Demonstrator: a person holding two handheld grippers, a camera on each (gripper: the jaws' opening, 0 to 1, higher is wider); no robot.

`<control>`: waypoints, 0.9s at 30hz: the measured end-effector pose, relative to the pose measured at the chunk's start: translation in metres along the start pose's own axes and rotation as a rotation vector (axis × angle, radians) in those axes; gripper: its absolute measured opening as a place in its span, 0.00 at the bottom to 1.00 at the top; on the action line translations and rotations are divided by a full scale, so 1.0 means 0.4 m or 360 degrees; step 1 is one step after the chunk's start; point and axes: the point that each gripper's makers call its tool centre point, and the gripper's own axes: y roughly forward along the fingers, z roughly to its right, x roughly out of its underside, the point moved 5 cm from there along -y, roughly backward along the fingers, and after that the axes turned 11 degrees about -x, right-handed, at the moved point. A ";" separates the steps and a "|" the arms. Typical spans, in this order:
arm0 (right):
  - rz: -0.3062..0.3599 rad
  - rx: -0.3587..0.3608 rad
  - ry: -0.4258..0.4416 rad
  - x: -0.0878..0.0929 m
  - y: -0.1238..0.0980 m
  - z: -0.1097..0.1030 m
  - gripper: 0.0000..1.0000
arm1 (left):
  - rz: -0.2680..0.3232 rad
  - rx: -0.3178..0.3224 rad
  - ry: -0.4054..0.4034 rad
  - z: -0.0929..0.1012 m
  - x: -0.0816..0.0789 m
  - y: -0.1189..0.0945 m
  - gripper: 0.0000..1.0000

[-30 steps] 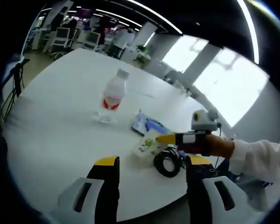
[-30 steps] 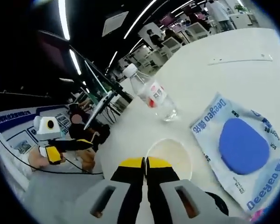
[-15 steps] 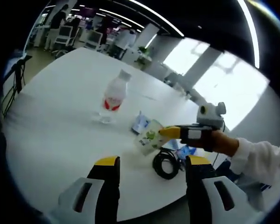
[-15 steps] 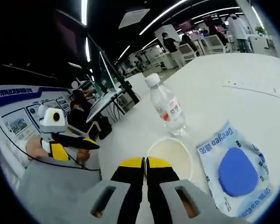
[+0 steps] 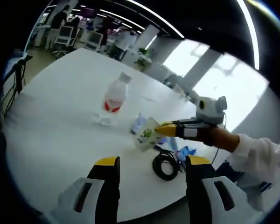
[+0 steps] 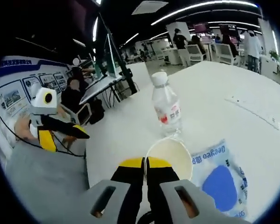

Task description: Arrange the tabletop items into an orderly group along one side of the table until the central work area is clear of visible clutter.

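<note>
Cup (image 5: 147,135) handling is the step in hand, judged from the left gripper view: the right gripper (image 5: 164,131) comes in from the right and pinches a small paper cup with a green print by its rim, lifted clear of the white table (image 5: 51,126) and tilted, just above a blue packet (image 5: 140,123) and near a coiled black cable (image 5: 165,163); the water bottle (image 5: 113,97) stands upright further out. The left gripper (image 5: 149,165) has its jaws spread wide with nothing between them, hanging over the near table edge. To do this well, I would carry the cup level toward the bottle's side, set it down upright beside the bottle rather than on the packet, and only then let go. In the right gripper view, the jaws are pressed together on the near rim of the cup (image 6: 168,157), whose pale inside faces the camera; the bottle (image 6: 166,109) stands just beyond, the blue packet (image 6: 218,179) lies to the right, and the left gripper (image 6: 70,132) appears at the left. The cup's base is hidden here, so whether it holds anything at the bottom is hard to tell, and the cable is cut off at the lower edge.
</note>
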 end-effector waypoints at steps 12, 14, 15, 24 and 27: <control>-0.0223 0.0077 -0.0313 -0.013 0.046 0.039 0.00 | 0.0041 -0.0018 -0.0050 -0.015 -0.012 -0.007 0.52; -0.0234 0.0094 -0.0357 -0.021 0.051 0.047 0.00 | 0.0044 -0.0018 -0.0049 -0.012 -0.012 -0.009 0.52; -0.0233 0.0095 -0.0369 -0.025 0.051 0.044 0.00 | 0.0045 -0.0018 -0.0049 -0.011 -0.012 -0.009 0.52; -0.0262 0.0148 -0.0522 -0.060 0.064 0.071 0.00 | 0.0067 -0.0019 -0.0074 -0.016 -0.021 -0.013 0.51; -0.0277 0.0168 -0.0551 -0.069 0.070 0.081 0.00 | 0.0076 -0.0022 -0.0079 -0.018 -0.023 -0.014 0.51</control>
